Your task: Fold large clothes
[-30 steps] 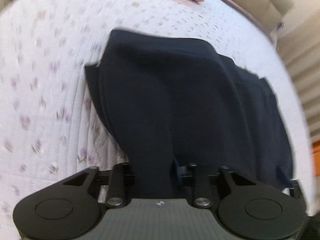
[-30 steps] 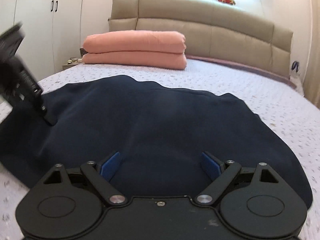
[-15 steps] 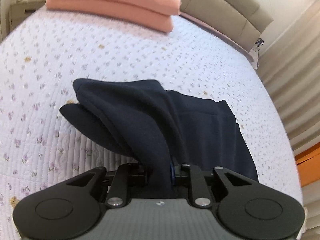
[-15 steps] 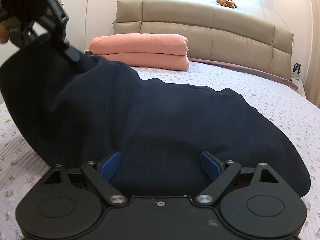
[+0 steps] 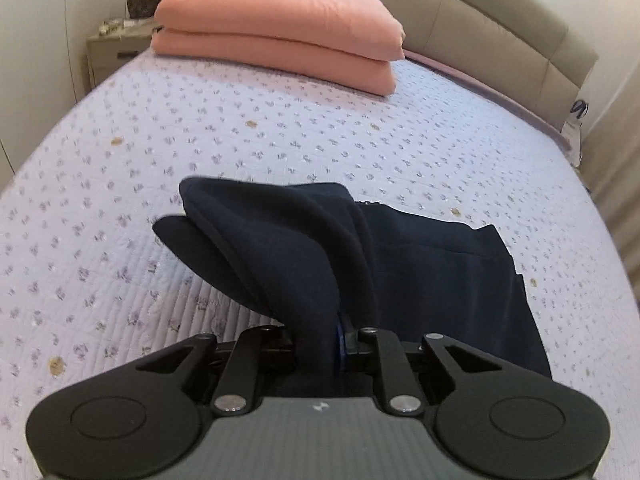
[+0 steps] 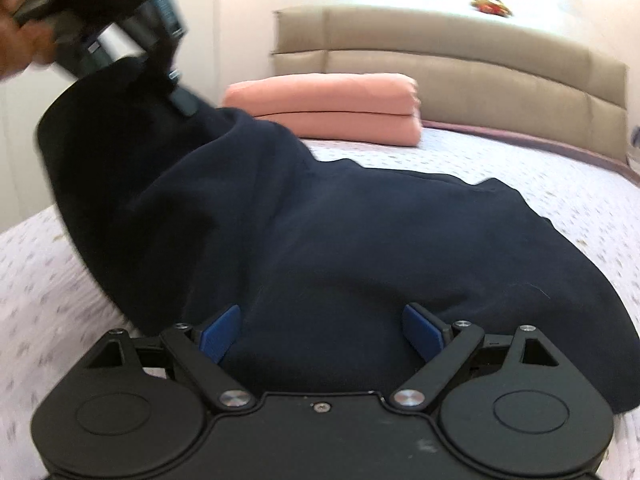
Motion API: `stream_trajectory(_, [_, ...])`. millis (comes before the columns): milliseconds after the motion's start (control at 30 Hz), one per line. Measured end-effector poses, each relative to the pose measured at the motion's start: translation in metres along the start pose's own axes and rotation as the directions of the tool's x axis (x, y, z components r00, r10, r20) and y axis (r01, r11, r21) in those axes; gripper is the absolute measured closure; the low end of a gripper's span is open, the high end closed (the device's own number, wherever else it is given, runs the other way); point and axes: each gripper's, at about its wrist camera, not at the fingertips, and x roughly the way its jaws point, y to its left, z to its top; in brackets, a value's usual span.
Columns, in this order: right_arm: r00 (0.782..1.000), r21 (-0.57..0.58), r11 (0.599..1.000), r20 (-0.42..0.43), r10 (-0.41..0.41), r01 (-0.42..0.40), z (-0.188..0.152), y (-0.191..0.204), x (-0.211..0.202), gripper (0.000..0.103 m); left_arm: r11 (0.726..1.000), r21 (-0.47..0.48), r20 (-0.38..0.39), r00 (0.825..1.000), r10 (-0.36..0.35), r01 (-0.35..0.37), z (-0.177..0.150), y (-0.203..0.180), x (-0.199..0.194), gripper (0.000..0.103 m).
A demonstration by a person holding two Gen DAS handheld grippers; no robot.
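**Left gripper lifts a pinched fold of the navy garment while the right stands wide over its near edge**

In the left wrist view, the left gripper [image 5: 320, 344] sits at the bottom centre of the frame, its jaws closing on a thick fold of the navy garment [image 5: 420, 272]. The cloth rises from between the pads and spreads up and to the left in a loose hanging lobe, while the rest lies flat on the floral bedspread [image 5: 280, 132] toward the right of the frame. Two stacked pink folded blankets [image 5: 280, 36] lie at the top of the frame against the beige headboard [image 5: 500, 20].

In the right wrist view, the right gripper [image 6: 322, 334] is at the bottom centre with its blue pads [image 6: 220, 334] spread wide apart. The garment's near edge bulges between them, but neither pad visibly presses it. At the upper left of that frame, blurred, a hand [image 6: 16, 32] holds the left gripper aloft with the cloth draped down from it.
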Motion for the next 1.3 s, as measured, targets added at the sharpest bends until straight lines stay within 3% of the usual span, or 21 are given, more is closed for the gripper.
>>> stream_trajectory(167, [0.999, -0.066, 0.996, -0.015, 0.053, -0.053, -0.004, -0.004, -0.002, 0.000, 0.997, 0.074, 0.019, 0.999, 0.029, -0.030, 0.000, -0.033, -0.006, 0.088])
stream_trajectory(267, [0.996, -0.095, 0.992, -0.037, 0.081, -0.084, -0.005, -0.003, -0.007, 0.000, 0.997, 0.077, 0.019, 0.999, -0.028, 0.026, 0.000, -0.051, -0.006, 0.088])
stream_trajectory(333, [0.988, -0.096, 0.984, -0.059, 0.143, -0.148, -0.006, -0.014, -0.014, 0.000, 0.987, 0.158, 0.037, 0.998, -0.041, 0.035, -0.001, -0.070, -0.007, 0.088])
stream_trajectory(400, [0.974, -0.006, 0.975, -0.060, 0.220, -0.220, -0.005, -0.040, -0.025, 0.001, 0.985, 0.165, 0.053, 0.997, -0.058, 0.049, 0.000, -0.082, -0.007, 0.088])
stream_trajectory(467, [0.957, 0.164, 0.951, -0.083, 0.278, -0.262, 0.001, -0.075, -0.030, 0.001, 0.983, 0.160, 0.078, 0.992, -0.101, 0.087, -0.001, -0.090, -0.008, 0.087])
stream_trajectory(567, [0.964, 0.402, 0.893, -0.079, 0.254, -0.202, 0.013, -0.135, -0.034, 0.001, 0.970, 0.205, 0.079, 0.986, -0.146, 0.128, -0.003, -0.114, 0.001, 0.086])
stream_trajectory(700, [0.985, 0.520, 0.838, 0.040, 0.167, -0.163, 0.038, -0.206, -0.050, 0.001, 0.956, 0.223, 0.057, 0.977, -0.207, 0.190, -0.012, -0.145, 0.033, 0.085])
stream_trajectory(833, [0.968, 0.553, 0.799, 0.062, 0.243, -0.235, 0.066, -0.252, -0.032, 0.001, 0.946, 0.244, 0.021, 0.974, -0.226, 0.214, -0.033, -0.178, 0.071, 0.082])
stream_trajectory(900, [0.938, 0.589, 0.741, 0.095, 0.334, -0.323, 0.075, -0.270, -0.012, 0.001, 0.941, 0.258, 0.023, 0.973, -0.230, 0.217, -0.045, -0.192, 0.082, 0.081])
stream_trajectory(967, [0.890, 0.637, 0.656, 0.108, 0.444, -0.405, 0.077, -0.279, 0.016, 0.001, 0.928, 0.284, 0.028, 0.965, -0.260, 0.242, -0.057, -0.203, 0.085, 0.077])
stream_trajectory(1067, [0.802, 0.694, 0.575, 0.006, 0.597, -0.433, 0.079, -0.277, 0.068, 0.000, 0.896, 0.288, -0.061, 0.940, -0.336, 0.339, -0.073, -0.222, 0.094, 0.073])
stream_trajectory(1100, [0.770, 0.697, 0.548, 0.008, 0.638, -0.462, 0.077, -0.272, 0.079, 0.001, 0.899, 0.308, -0.063, 0.950, -0.307, 0.311, -0.080, -0.228, 0.099, 0.074])
stream_trajectory(1133, [0.751, 0.699, 0.533, 0.010, 0.660, -0.477, 0.078, -0.267, 0.085, 0.001, 0.895, 0.336, -0.062, 0.955, -0.290, 0.293, -0.085, -0.231, 0.103, 0.074])
stream_trajectory(1233, [0.757, 0.670, 0.579, -0.039, 0.652, -0.464, 0.083, -0.250, 0.098, 0.000, 0.896, 0.339, -0.078, 0.957, -0.278, 0.288, -0.094, -0.225, 0.114, 0.074])
stream_trajectory(1300, [0.737, 0.612, 0.609, -0.061, 0.673, -0.505, 0.095, -0.235, 0.103, 0.000, 0.896, 0.335, -0.080, 0.956, -0.281, 0.292, -0.094, -0.219, 0.114, 0.074])
